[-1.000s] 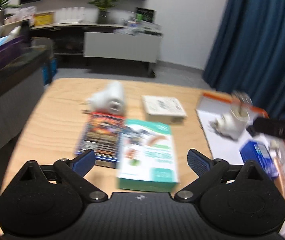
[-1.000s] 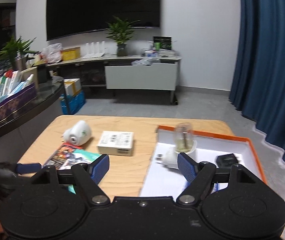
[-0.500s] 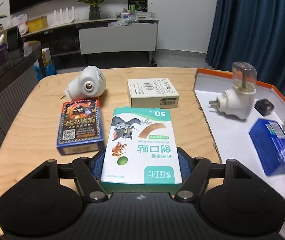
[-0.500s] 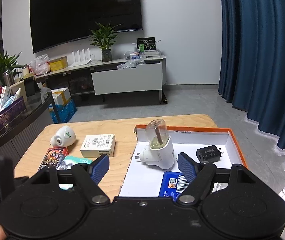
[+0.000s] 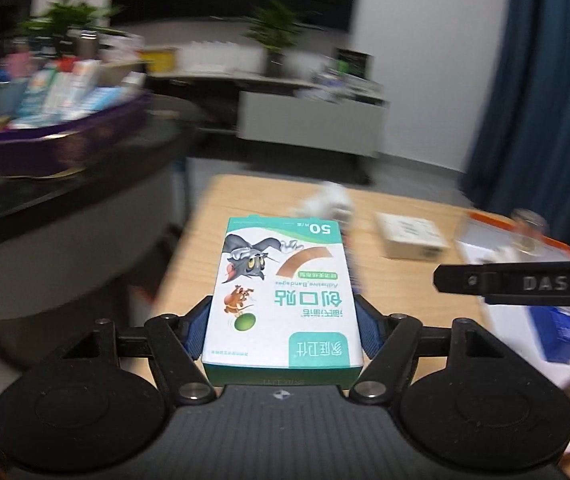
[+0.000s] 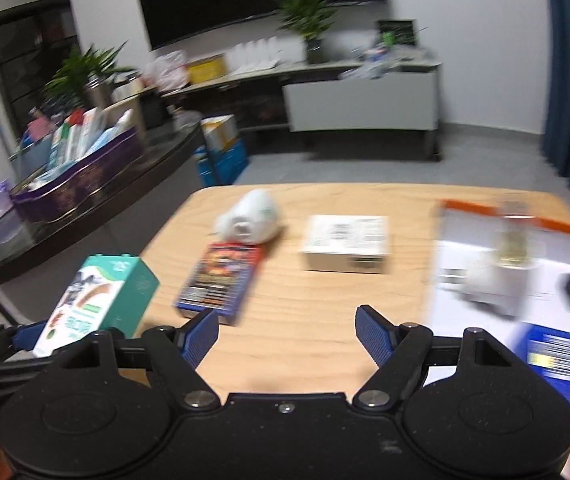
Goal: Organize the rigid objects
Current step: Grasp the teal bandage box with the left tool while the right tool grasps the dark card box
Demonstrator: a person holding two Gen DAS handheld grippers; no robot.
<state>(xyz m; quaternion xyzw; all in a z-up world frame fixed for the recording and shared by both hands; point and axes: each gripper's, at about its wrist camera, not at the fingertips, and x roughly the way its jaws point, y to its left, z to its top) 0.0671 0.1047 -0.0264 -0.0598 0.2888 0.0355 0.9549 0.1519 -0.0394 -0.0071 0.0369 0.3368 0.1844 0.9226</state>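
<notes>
now that the green bandage box (image 5: 283, 300) sits pinched between the blue pads of the left gripper (image 5: 283, 330), it is off the wooden table (image 6: 325, 320) and in the air — half a second ago it lay flat on the wood with the pads just closing round its near end. from the right wrist view the box (image 6: 97, 304) hangs off to the left of the right gripper (image 6: 287, 330), clear of the tabletop. that gripper is spread wide with nothing between its pads. ahead of it on the table lie the card pack (image 6: 223, 280), the white bulb-shaped device (image 6: 251, 220) and the white carton (image 6: 345, 244); to its right is the orange-rimmed tray (image 6: 525, 220), already holding a few items. the pick looks done, so the likely next step is carrying the box across to that tray — three pieces on the table would remain.
</notes>
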